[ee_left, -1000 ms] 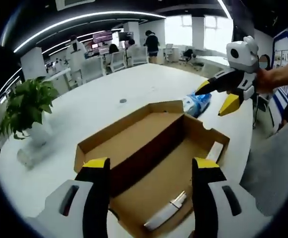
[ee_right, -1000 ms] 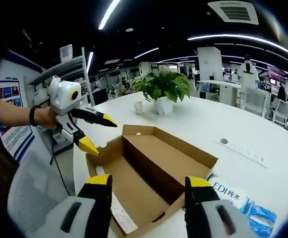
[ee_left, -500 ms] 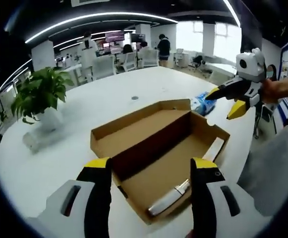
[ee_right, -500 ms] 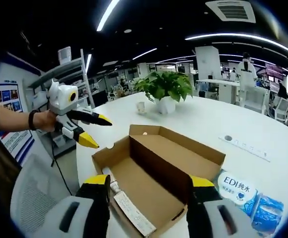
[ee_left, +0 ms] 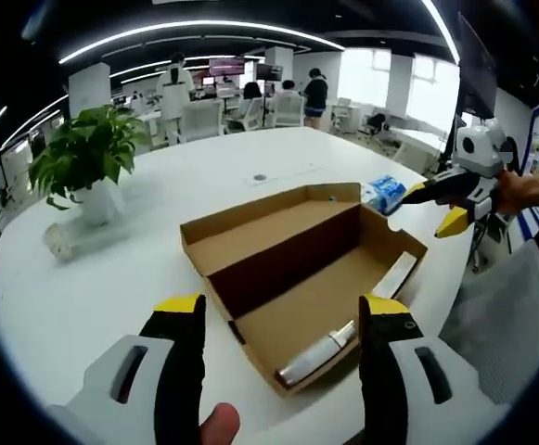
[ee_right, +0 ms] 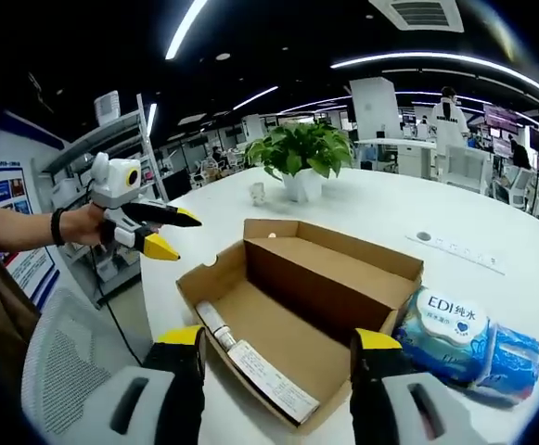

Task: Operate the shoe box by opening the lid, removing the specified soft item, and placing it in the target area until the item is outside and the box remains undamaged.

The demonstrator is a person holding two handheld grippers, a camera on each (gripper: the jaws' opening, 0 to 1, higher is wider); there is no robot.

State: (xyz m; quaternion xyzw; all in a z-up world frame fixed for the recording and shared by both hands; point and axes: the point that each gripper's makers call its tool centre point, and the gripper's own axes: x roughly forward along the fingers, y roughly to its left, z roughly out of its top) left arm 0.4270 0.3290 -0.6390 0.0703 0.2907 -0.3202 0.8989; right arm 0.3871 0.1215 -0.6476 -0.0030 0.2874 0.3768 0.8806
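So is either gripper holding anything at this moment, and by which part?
Nothing is held. The left gripper and right gripper both have open, empty jaws above the open brown cardboard shoe box.

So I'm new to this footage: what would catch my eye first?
An open cardboard shoe box lies on the white table, lid flap folded back. A blue wet-wipes pack rests on the table against one end. A potted plant stands beyond the box, and both grippers hover open, empty.
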